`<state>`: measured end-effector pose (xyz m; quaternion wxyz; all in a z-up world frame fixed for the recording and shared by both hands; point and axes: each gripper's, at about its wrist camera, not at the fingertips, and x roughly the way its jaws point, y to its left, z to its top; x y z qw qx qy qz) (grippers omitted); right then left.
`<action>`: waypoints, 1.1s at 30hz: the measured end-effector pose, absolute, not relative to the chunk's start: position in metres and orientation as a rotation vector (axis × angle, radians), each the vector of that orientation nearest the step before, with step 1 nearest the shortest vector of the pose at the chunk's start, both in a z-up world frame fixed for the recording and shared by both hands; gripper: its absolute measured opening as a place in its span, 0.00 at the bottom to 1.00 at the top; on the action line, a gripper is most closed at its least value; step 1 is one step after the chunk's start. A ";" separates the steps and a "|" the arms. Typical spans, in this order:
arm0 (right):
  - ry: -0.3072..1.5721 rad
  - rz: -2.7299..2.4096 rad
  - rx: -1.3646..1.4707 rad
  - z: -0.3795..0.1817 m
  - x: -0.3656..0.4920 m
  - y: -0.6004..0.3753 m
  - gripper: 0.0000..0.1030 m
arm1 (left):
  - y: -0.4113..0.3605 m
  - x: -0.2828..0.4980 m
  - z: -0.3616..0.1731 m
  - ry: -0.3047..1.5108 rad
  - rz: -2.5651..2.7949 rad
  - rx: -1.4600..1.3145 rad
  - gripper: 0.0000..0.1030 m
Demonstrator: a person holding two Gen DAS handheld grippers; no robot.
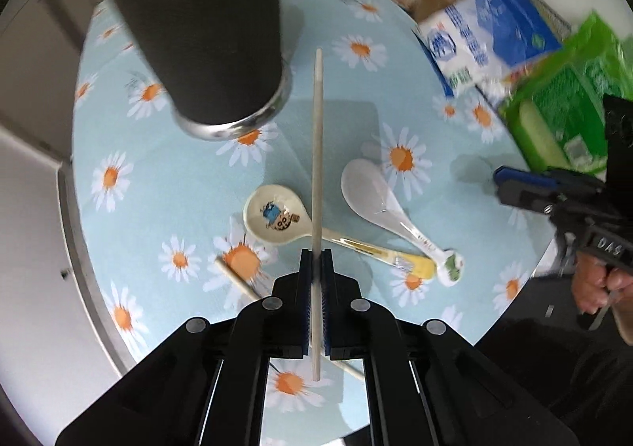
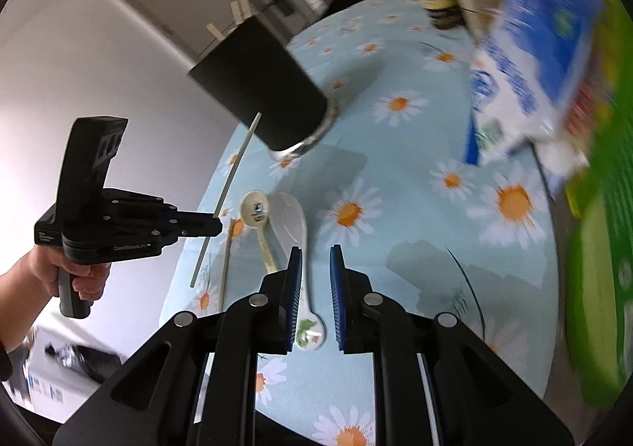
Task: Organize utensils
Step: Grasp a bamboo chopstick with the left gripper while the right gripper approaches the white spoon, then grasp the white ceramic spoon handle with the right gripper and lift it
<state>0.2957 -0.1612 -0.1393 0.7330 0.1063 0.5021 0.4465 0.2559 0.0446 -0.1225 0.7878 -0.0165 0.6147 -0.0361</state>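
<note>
While clamped, chopstick (image 1: 317, 153) lengthwise toward black holder (image 1: 205, 22).

Black holder (image 1: 205, 22) close beside chopstick (image 1: 317, 153)

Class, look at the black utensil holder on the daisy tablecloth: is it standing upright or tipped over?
Upright. The black utensil holder stands on its silver base on the tablecloth, and chopsticks stick out of its open top.

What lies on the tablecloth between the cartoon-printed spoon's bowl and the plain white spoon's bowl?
Only bare tablecloth between cartoon spoon and white spoon, clearest from the right wrist.
</note>
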 end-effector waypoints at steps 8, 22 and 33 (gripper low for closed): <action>1.137 1.122 0.212 -0.137 0.317 -0.139 0.17 | 0.049 0.201 -0.092 1.132 0.113 -0.224 0.03; 1.277 1.124 0.073 -0.152 0.341 -0.084 0.22 | 0.060 0.132 -0.078 0.856 0.228 -0.534 0.03; 1.305 1.079 -0.133 -0.173 0.343 -0.048 0.22 | 0.065 0.114 -0.089 0.797 0.201 -0.581 0.03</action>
